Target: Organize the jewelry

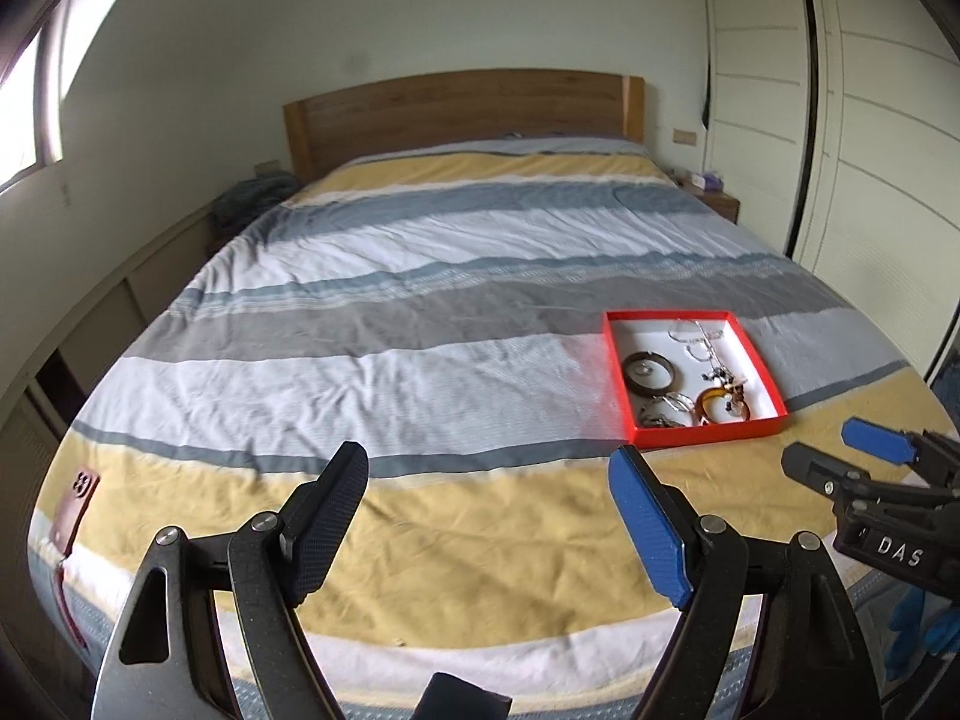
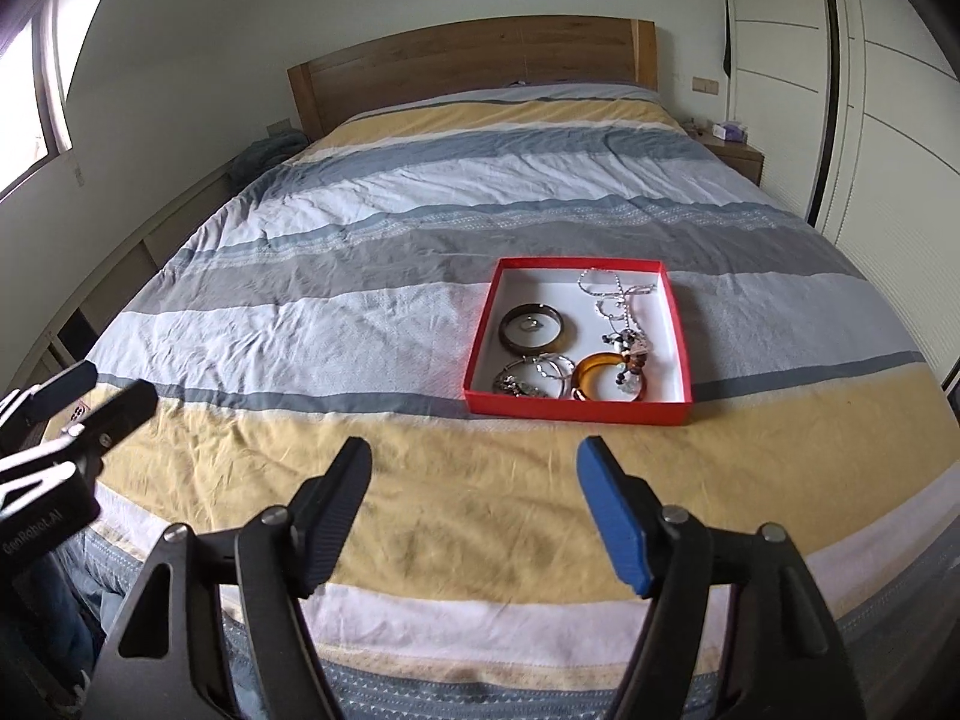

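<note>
From your left wrist, your left hand-held gripper (image 1: 489, 489) is spread, pinching nothing; the red tray (image 1: 617, 384) of jewelry sits right of centre on the bed (image 1: 420, 276).

From your right wrist, your right hand-held gripper (image 2: 474, 483) is spread too, the tray just above centre.

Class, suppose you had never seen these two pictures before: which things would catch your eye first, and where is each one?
First the red tray of jewelry, lying on the striped bedspread toward the bed's right side; inside are a dark bangle, an amber bangle and silver chains. Then both open tongs, left and right, hovering over the near yellow stripe, holding nothing.
</note>
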The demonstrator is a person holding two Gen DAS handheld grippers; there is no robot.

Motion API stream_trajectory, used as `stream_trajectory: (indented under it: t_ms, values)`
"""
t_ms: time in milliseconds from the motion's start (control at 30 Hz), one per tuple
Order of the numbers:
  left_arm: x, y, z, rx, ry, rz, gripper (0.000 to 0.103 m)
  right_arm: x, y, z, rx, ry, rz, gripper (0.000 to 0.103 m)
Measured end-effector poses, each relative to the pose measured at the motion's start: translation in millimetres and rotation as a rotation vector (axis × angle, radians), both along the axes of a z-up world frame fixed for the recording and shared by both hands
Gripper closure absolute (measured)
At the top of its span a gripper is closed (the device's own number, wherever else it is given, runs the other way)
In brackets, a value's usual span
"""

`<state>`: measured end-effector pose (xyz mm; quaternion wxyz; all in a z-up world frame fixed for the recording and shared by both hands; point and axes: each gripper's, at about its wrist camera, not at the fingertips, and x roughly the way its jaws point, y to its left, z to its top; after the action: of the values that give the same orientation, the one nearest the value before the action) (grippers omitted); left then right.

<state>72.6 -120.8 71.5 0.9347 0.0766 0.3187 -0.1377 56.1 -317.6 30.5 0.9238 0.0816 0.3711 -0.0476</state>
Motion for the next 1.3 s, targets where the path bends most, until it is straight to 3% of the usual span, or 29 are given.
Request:
stream_trajectory:
  t_ms: [200,400,1300]
  values:
    - [-31.3,25.8,12.2,-0.039,-0.068,0.001,0.010,-24.5,16.5,3.1,-0.027,-0.009,-0.009,0.031]
    - [-60.8,42.9,16.3,-0.028,-0.129,-0.009,0.000,-49.3,30.5,8.5,-0.046,-0.032,-0.004,0.031]
    - [-111.9,74.6,17.9,-0.040,-0.166,0.058,0.000,-107.3,42.4,8.5,-0.073,-0.066,-0.015,0.031]
